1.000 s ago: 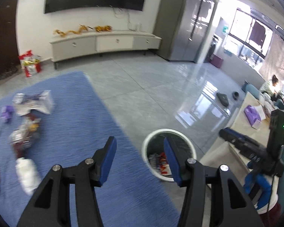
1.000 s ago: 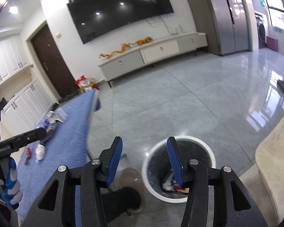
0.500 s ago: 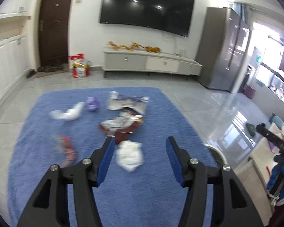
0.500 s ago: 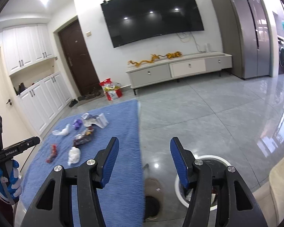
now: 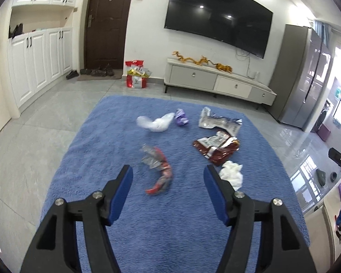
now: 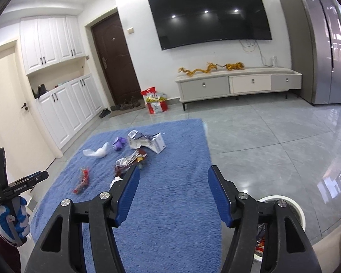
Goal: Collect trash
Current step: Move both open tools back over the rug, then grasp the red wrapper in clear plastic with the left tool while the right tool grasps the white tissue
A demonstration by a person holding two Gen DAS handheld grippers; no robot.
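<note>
My left gripper (image 5: 168,180) hangs with jaws spread and empty, the crumpled red-and-clear plastic wrapper (image 5: 158,170) lying on the blue shag rug (image 5: 106,136) just ahead between them. I'd drop straight down and pinch its bunched middle. My right gripper (image 6: 172,191) is likewise spread and empty, with the white round bin (image 6: 299,213) low to its right.

Blue rug (image 5: 116,136) on grey tile floor (image 6: 272,150), strewn with red wrapper (image 5: 160,177), white tissue (image 5: 231,173), foil packets (image 5: 218,120)

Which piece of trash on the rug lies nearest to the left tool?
The red wrapper, lying just ahead between the open left tool jaws. The other pieces lie farther up the rug or off right.
</note>
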